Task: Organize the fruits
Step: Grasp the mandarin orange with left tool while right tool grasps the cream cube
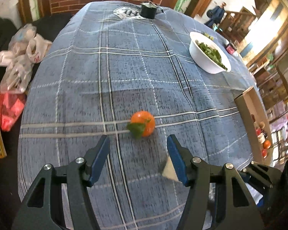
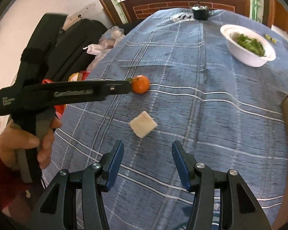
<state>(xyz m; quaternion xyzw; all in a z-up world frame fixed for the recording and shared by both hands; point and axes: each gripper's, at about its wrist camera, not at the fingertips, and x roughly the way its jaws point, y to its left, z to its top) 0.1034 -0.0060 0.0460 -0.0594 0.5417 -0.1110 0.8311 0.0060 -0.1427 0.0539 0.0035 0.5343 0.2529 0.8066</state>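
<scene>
An orange tangerine (image 1: 143,126) with a green leaf lies on the blue plaid tablecloth (image 1: 124,67), just ahead of my left gripper (image 1: 138,143). That gripper is open and nothing sits between its blue pads. In the right wrist view a hand (image 2: 28,140) holds the left gripper (image 2: 127,85), seen side-on with its tip beside the tangerine (image 2: 141,84). My right gripper (image 2: 147,145) is open and empty above the cloth. A white square piece (image 2: 143,123) lies flat just beyond its fingertips. The left gripper's right finger partly hides that square piece (image 1: 170,169).
A white bowl of green leaves (image 1: 209,53) (image 2: 247,46) stands at the far right of the table. A black pot (image 1: 148,9) (image 2: 200,13) sits at the far end. A cardboard box (image 1: 247,105) stands at the right edge. Plastic bags (image 1: 19,57) lie off the left side.
</scene>
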